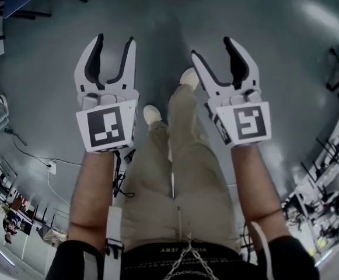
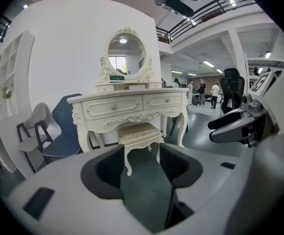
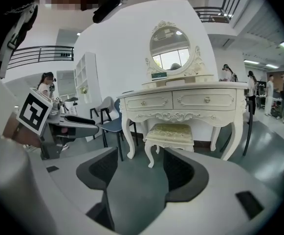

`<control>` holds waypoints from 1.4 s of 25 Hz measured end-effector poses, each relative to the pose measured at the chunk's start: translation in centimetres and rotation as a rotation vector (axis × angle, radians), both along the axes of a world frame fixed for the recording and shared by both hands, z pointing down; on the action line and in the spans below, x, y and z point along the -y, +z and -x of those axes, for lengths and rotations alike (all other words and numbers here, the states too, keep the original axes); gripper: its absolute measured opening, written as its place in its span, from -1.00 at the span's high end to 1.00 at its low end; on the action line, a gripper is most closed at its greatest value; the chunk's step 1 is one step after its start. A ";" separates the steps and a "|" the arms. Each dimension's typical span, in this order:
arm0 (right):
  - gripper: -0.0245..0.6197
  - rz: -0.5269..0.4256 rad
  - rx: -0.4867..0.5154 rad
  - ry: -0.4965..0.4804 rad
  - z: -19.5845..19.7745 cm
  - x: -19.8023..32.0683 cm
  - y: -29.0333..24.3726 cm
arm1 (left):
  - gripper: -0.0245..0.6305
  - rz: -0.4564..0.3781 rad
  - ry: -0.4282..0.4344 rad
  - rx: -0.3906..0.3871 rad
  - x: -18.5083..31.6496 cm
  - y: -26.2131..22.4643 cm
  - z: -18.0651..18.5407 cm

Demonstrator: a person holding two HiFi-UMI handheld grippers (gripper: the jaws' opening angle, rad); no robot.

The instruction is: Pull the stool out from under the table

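The left gripper (image 1: 115, 46) and the right gripper (image 1: 212, 50) both hold their jaws wide apart, with only the grey glossy floor (image 1: 169, 34) showing between them. The cream carved stool with a padded seat (image 3: 170, 132) stands well ahead of both pairs of jaws. It is untouched, tucked partly under the white ornate dressing table with an oval mirror (image 3: 181, 101).

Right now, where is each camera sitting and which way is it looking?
Head view: on the person's head, facing down at the floor; arms, legs, left gripper, right gripper show.
Left gripper view: on that gripper, facing the stool under the table; its open jaws show.
Right gripper view: same, from the right gripper.
Both gripper views share stool and table.
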State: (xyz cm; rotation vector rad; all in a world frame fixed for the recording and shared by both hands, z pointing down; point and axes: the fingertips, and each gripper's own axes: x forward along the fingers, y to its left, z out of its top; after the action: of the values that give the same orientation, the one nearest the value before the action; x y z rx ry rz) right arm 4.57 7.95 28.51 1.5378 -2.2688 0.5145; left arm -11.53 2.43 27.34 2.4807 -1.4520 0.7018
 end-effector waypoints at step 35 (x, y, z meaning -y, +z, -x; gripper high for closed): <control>0.09 0.039 0.026 -0.027 -3.8 15.2 0.8 | 0.27 0.042 -0.037 0.045 14.6 1.6 -2.6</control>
State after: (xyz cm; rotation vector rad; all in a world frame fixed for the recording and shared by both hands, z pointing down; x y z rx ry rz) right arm 8.39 -7.28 29.31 1.4881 -2.2826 0.5710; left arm -8.90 -12.15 28.95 2.4149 -1.4789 0.7783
